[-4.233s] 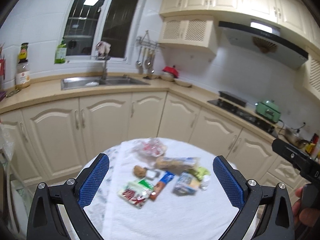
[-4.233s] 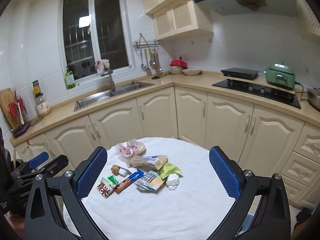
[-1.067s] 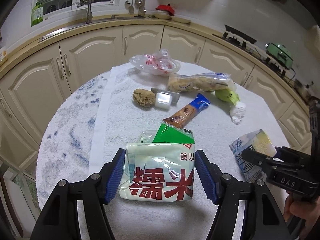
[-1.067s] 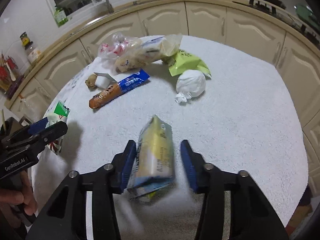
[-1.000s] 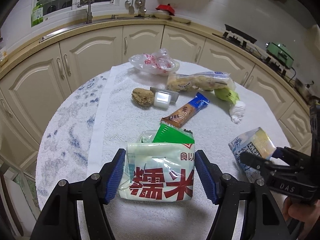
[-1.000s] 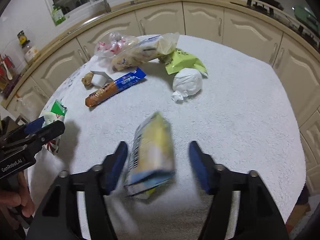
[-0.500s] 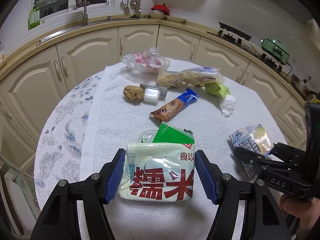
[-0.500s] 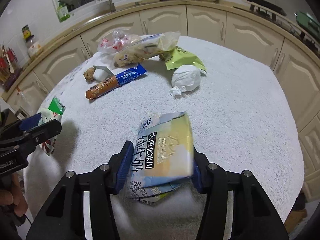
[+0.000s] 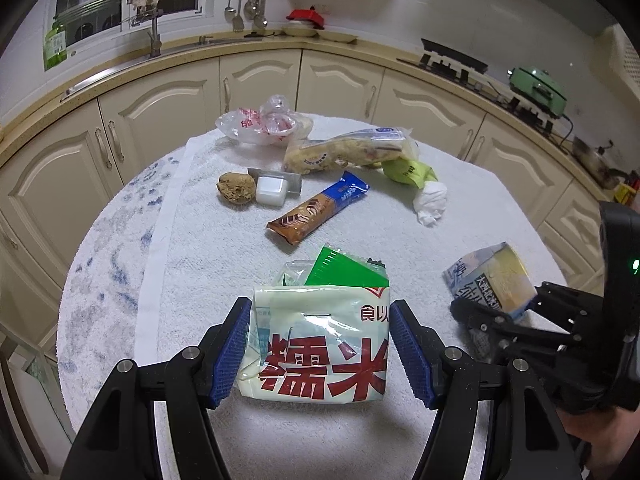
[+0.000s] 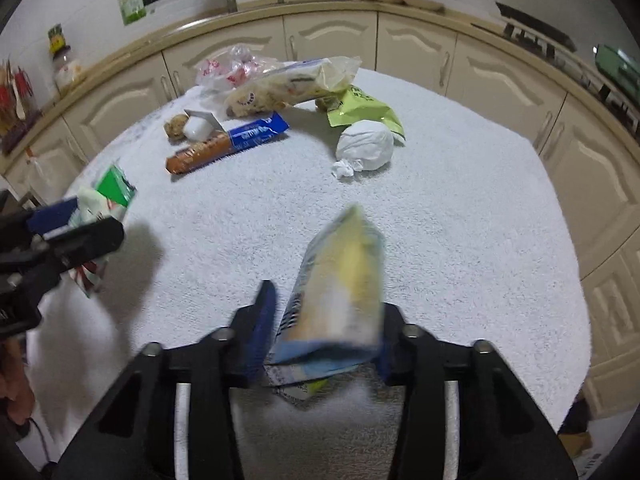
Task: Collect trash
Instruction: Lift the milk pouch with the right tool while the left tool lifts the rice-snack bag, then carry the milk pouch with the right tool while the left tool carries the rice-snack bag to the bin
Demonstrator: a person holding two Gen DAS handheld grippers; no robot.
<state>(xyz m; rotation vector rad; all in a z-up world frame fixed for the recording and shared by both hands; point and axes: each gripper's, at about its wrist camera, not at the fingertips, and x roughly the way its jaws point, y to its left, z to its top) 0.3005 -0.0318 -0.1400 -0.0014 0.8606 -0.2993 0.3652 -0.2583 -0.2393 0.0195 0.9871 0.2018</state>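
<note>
Between the blue-padded jaws of the left gripper (image 9: 320,350), a pale rice packet (image 9: 320,344) with large red characters is sitting clamped, its green inner flap poking out past the jaw tips and its lower edge hanging just above the tabletop (image 9: 200,256), which is wearing a white towel. Off to the right of those jaws, the right gripper (image 10: 324,330) is holding a blue-and-yellow carton (image 10: 336,292) — in its own view the carton is blurring between the pads, the left pad sitting a little off its side, so whether the jaws are pressing firmly on it cannot be told. Beyond the left jaw tips, a brown-and-blue biscuit wrapper (image 9: 318,212) is lying flat on the towel; farther out and slightly left of it, a brown lump (image 9: 236,192) is touching a small white cup (image 9: 272,191). Straight ahead and farther still, a long clear snack bag (image 9: 348,154) is lying across, with a crumpled clear bag (image 9: 262,126) printed in red behind it near the far edge. Ahead and to the right — past the long bag's end — a lime-green pouch (image 9: 406,172) is resting against a knotted white wad (image 9: 430,202).
</note>
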